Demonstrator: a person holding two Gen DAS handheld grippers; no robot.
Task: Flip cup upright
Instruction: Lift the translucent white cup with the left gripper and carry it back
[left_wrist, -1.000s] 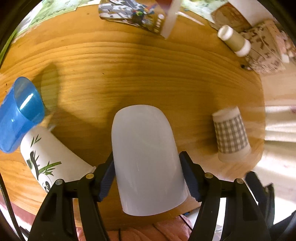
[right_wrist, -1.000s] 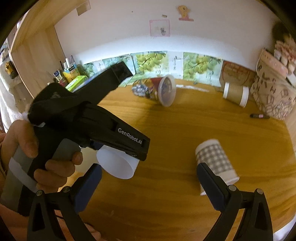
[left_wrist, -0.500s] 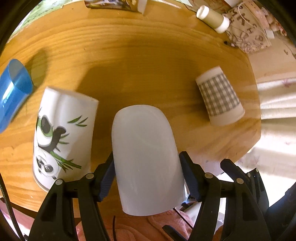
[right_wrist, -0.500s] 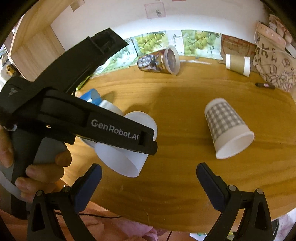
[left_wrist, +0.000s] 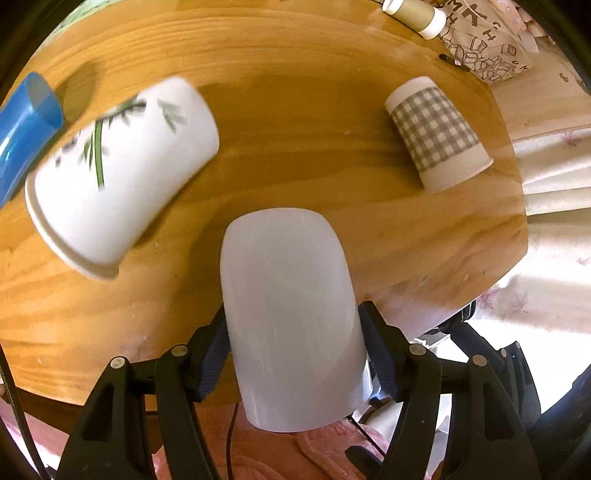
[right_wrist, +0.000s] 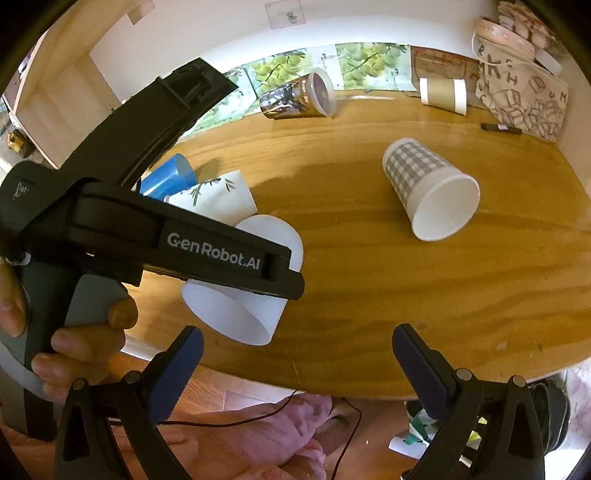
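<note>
Left gripper (left_wrist: 293, 365) has the white cup (left_wrist: 288, 314) clamped, lifted over the near table edge!

Its blue pads (left_wrist: 214, 354) press both sides of the cup wall close to the open rim, base pointing away over the wooden table (left_wrist: 314, 147). The cup looks light, thin and slick, so likely easy to crush or let slip; a mid-wall hold seems wise. The right gripper (right_wrist: 295, 369) stands wide apart, empty. Panda cup (left_wrist: 118, 170), blue cup (left_wrist: 26, 129) and checked cup (left_wrist: 436, 133) lie tipped beyond.
</note>
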